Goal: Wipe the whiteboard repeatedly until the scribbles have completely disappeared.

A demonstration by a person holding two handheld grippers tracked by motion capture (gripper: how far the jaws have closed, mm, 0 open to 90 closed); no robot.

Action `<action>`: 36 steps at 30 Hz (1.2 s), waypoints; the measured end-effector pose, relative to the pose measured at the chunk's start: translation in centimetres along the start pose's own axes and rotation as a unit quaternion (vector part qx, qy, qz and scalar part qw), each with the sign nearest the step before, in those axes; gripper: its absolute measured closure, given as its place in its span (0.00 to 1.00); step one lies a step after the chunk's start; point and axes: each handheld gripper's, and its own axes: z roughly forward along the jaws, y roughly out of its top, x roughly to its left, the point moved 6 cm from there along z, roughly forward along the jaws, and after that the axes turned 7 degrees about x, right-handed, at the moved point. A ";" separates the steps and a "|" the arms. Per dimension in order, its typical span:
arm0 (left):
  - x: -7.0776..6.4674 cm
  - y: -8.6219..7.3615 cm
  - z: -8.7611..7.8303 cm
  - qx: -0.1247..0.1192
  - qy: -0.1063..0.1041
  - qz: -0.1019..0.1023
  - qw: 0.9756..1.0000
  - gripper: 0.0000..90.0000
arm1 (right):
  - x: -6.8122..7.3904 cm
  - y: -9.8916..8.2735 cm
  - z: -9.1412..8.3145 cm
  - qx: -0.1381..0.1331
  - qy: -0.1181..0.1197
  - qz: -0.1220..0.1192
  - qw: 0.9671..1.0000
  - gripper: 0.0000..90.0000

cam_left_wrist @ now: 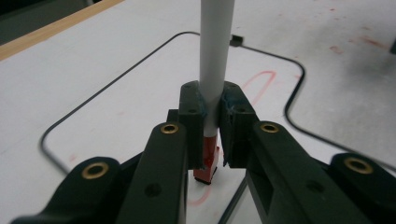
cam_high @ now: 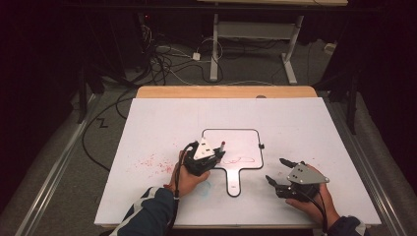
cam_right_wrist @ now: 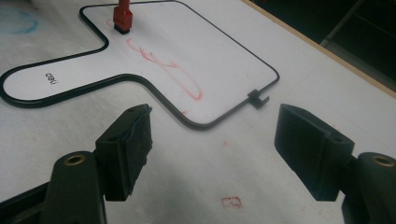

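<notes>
A small white board (cam_high: pixel 242 140) with a black rim and a handle lies on the white table cover. Red scribbles (cam_right_wrist: pixel 173 70) cross its face. My left gripper (cam_high: pixel 215 156) is shut on a white marker (cam_left_wrist: pixel 215 51) that stands nearly upright between the pads. The marker's red end (cam_left_wrist: pixel 206 165), with a black foot, is down at the board's (cam_left_wrist: pixel 116 107) surface, near the red block (cam_right_wrist: pixel 123 18) seen from the right gripper view. My right gripper (cam_high: pixel 275 170) hovers just right of the board's handle, jaws wide open (cam_right_wrist: pixel 212 126) with nothing between them.
Red smears (cam_high: pixel 155 162) mark the cover left of the board, and a faint blue ring (cam_high: pixel 204 186) lies near the left hand. A small red mark (cam_right_wrist: pixel 231 202) sits under the right gripper. The wooden table edge (cam_high: pixel 226 91) runs along the far side, with cables on the floor beyond.
</notes>
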 end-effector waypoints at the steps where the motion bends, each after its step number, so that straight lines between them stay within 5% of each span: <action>1: 0.2 -0.2 -0.3 0.000 0.001 -0.006 1.000 0.88 | 0.0 0.0 -0.1 -0.001 0.000 0.001 1.000 0.31; 7: -0.1 -0.8 -0.9 -0.005 -0.002 -0.010 1.000 0.88 | 0.0 0.2 -0.1 -0.002 -0.002 0.000 1.000 0.31; 19: -3.2 2.3 3.2 -0.037 -0.036 0.000 0.999 0.88 | 0.1 0.1 0.0 -0.001 0.003 -0.004 1.000 0.31; 26: -4.4 3.5 4.6 -0.044 -0.038 0.012 0.998 0.88 | 0.2 0.1 0.0 -0.001 0.005 -0.003 1.000 0.31; 32: -3.9 3.0 3.9 -0.029 -0.024 0.036 0.999 0.88 | 0.2 0.0 0.0 0.002 0.006 -0.005 1.000 0.31; 36: -2.2 1.9 2.8 -0.026 -0.009 0.020 0.999 0.88 | 0.0 -0.1 0.0 0.001 0.004 -0.002 1.000 0.32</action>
